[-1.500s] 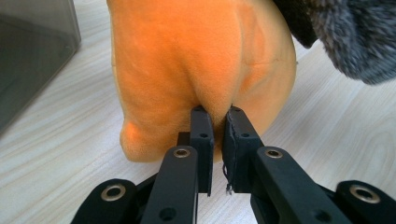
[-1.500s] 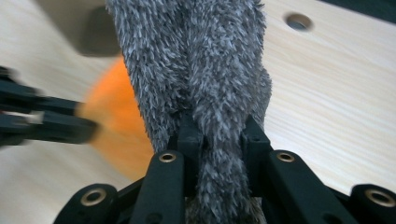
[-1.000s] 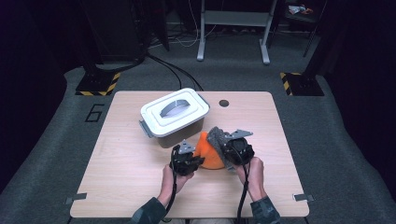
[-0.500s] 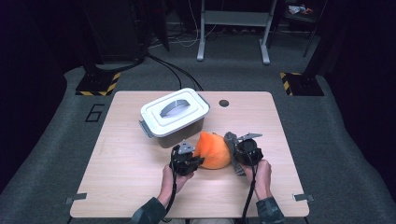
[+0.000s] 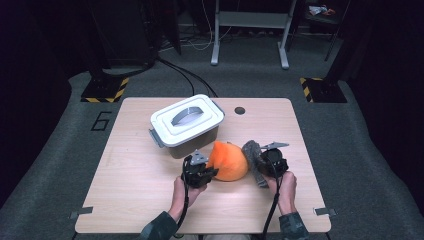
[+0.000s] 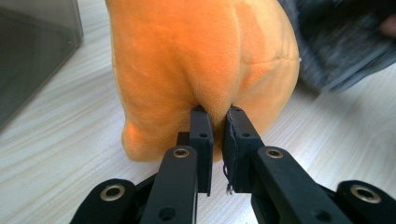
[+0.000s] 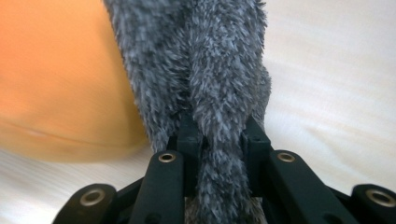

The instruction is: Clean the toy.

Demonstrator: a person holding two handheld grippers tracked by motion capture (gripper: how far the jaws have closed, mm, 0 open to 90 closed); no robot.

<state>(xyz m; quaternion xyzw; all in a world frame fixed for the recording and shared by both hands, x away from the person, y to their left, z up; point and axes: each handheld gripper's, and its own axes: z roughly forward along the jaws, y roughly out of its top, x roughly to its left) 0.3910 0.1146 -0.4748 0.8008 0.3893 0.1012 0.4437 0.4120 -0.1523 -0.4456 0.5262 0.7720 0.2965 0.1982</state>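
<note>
- High view: soft orange plush body (image 5: 229, 161) lies on the pale wood-grain table (image 5: 135, 190), between the two grippers and just in front of the lidded grey plastic storage box (image 5: 186, 126).
- Left gripper (image 5: 209, 172): jaws drawn together on a pinched fold of the orange plush, at its near left side; in the left gripper view the fold (image 6: 217, 100) sits right at the fingertips (image 6: 201, 122), with little fabric past them.
- Right gripper (image 5: 259, 165): jaws clamped on the shaggy grey fur piece (image 5: 253, 159), which hangs off the plush's right side; in the right gripper view the fur (image 7: 219, 93) runs straight up between the fingers (image 7: 189, 135) and fills the gap.
- Step in hand, as judged: the toy is held at two ends, for spreading or lifting toward the box.
- Handling note: keep both pinches firm; the left hold is shallow and likely to slip if pulled sideways.
- Handling note: move both hands together and level, so the seam between fur and plush takes no sharp tug.
- Handling note: lift clear of the table before travelling; the plush base drags on the wood otherwise.
- Clearance: the box lid appears closed and wants opening before anything goes in.
</note>
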